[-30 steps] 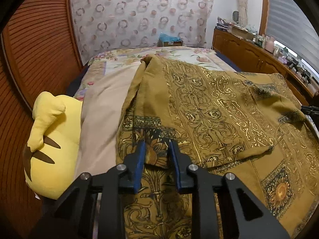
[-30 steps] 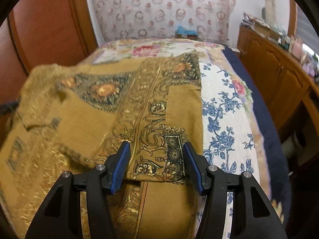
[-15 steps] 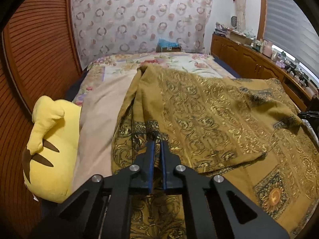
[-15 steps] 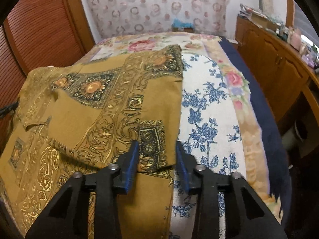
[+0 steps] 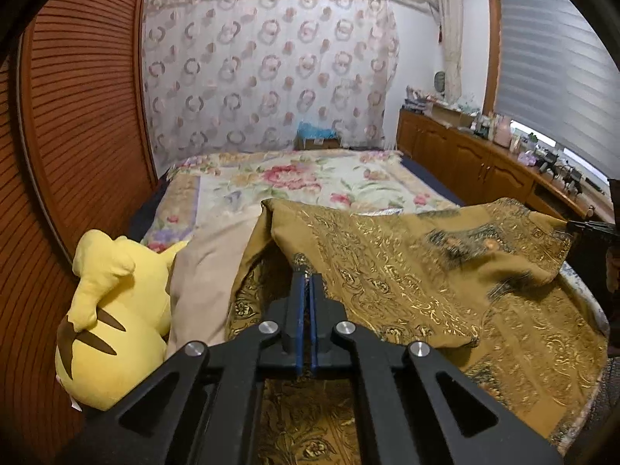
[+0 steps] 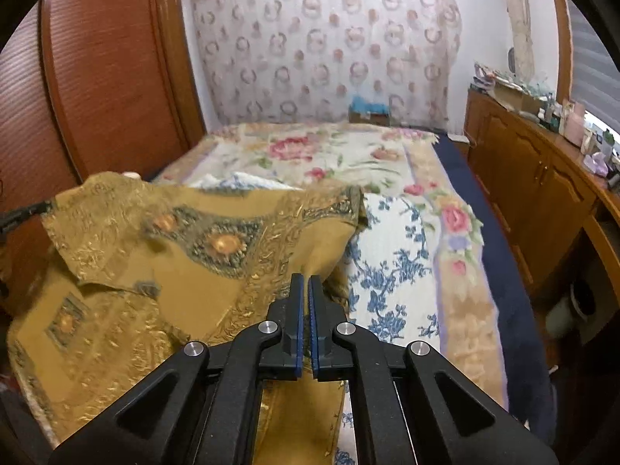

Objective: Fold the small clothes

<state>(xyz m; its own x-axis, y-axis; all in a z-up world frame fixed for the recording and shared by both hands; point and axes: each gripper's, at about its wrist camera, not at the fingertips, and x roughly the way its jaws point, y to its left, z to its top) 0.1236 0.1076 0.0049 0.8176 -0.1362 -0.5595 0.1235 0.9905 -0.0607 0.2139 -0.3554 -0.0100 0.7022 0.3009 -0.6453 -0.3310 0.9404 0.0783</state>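
Note:
A mustard-gold garment with gold scroll print (image 5: 407, 271) lies spread on the bed, its upper layer lifted off the lower one. My left gripper (image 5: 305, 276) is shut on the garment's left edge and holds it raised. My right gripper (image 6: 305, 279) is shut on the garment's right edge (image 6: 271, 267), also raised. The same garment (image 6: 162, 263) fills the left half of the right wrist view. The far side of the lifted layer hangs slack between the two grippers.
A yellow plush toy (image 5: 108, 317) and a beige pillow (image 5: 205, 271) lie left of the garment. The floral bedspread (image 5: 310, 178) stretches behind. A wooden wardrobe (image 5: 77, 135) is at left, a wooden dresser (image 6: 542, 178) with clutter at right.
Both grippers closed on the garment's edges and rose, lifting the upper layer off the bed and drawing it toward the near side.

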